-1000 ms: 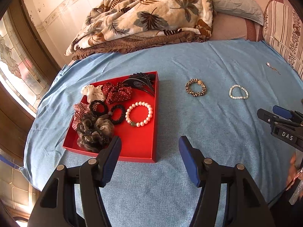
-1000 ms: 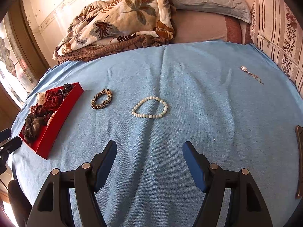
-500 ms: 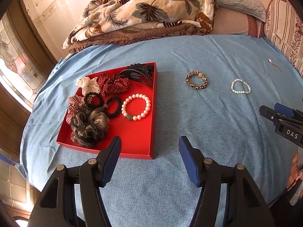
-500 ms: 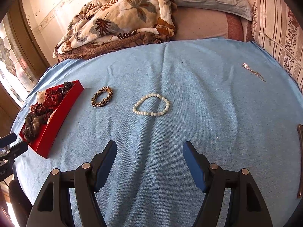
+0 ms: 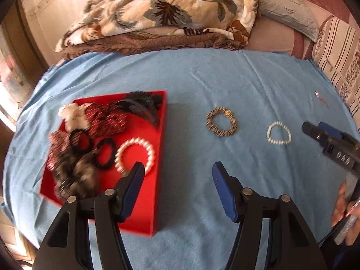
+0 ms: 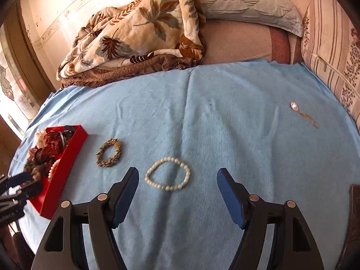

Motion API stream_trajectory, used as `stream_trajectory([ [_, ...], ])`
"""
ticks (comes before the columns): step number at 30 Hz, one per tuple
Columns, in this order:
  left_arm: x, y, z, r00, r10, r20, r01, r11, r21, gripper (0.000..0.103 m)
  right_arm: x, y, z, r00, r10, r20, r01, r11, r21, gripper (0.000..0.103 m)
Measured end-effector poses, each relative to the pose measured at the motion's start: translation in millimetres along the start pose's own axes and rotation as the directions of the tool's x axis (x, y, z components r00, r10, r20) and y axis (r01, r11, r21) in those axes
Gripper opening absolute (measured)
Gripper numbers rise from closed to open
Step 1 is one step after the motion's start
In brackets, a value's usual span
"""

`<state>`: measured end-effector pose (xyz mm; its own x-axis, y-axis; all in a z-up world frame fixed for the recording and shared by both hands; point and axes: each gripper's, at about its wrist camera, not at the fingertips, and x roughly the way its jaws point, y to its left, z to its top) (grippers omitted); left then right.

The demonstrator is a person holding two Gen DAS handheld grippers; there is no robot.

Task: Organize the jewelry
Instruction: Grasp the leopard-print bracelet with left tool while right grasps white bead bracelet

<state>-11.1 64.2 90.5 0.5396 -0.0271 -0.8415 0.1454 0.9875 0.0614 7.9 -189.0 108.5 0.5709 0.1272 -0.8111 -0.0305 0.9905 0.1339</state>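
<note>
A red tray [image 5: 155,193] on the blue cloth holds scrunchies, a black comb clip and a large pearl bracelet [image 5: 135,155]. To its right lie a gold-brown bracelet [image 5: 221,121] [image 6: 109,153] and a small white pearl bracelet [image 5: 279,132] [image 6: 167,176]. A thin chain with a pearl pendant [image 6: 302,113] lies far right. My left gripper [image 5: 177,180] hangs open over the tray's right edge, holding nothing. My right gripper [image 6: 177,185] is open just short of the white pearl bracelet, which lies between its fingertips' line and apart from them.
A leaf-print quilt [image 5: 166,11] and pillows [image 6: 245,2] are piled at the back of the bed. A striped cushion [image 6: 333,51] borders the right side. A dark wooden piece [image 6: 354,220] sits at the right edge. A hand [image 5: 344,211] holds the right gripper.
Both grippers moved forward over the cloth. The tray now reaches under the left gripper's finger, and the white pearl bracelet sits much closer to the right gripper's fingertips. Neither jaw changed its width.
</note>
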Motion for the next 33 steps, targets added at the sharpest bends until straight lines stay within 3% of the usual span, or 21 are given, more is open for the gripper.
stream_trajectory([
  [3,27,-8,25,0.995,-0.095,-0.027,0.095,0.995,-0.001,0.061,19,-9,2,1.000,0.014,-0.012,-0.014,1.000,-0.022,0.076],
  [4,35,-10,31,0.994,-0.103,-0.029,0.103,0.995,0.000,0.058,26,-13,1,1.000,0.009,-0.025,-0.010,1.000,-0.019,0.075],
  [6,54,-15,43,0.995,-0.093,-0.039,0.093,0.996,0.003,0.045,38,-21,-2,0.998,0.018,-0.062,-0.018,1.000,-0.003,0.059],
  [10,95,-19,59,0.990,-0.113,-0.086,0.113,0.994,-0.012,0.033,51,-25,-3,0.995,0.032,-0.097,-0.032,0.999,-0.003,0.054],
  [16,127,-19,65,0.988,-0.113,-0.106,0.113,0.994,-0.012,0.033,60,-11,-5,0.994,0.028,-0.109,-0.035,0.997,-0.065,0.054],
  [22,130,-29,68,0.995,-0.075,-0.070,0.079,0.996,0.051,0.034,65,-5,-3,0.995,0.008,-0.098,-0.018,0.995,-0.097,0.050],
  [27,132,-37,66,0.994,-0.084,-0.064,0.088,0.994,0.070,0.053,68,0,-4,0.996,-0.013,-0.091,0.002,0.992,-0.122,0.048],
  [30,134,-39,67,0.995,-0.077,-0.065,0.081,0.994,0.069,0.054,68,1,-4,0.996,-0.015,-0.089,0.004,0.993,-0.121,0.041],
  [32,133,-40,68,0.995,-0.076,-0.068,0.081,0.994,0.078,0.048,68,2,-5,0.996,-0.011,-0.089,0.001,0.993,-0.121,0.030],
  [33,132,-40,68,0.995,-0.074,-0.067,0.080,0.993,0.083,0.030,68,3,-4,0.996,-0.009,-0.088,-0.002,0.992,-0.122,0.022],
])
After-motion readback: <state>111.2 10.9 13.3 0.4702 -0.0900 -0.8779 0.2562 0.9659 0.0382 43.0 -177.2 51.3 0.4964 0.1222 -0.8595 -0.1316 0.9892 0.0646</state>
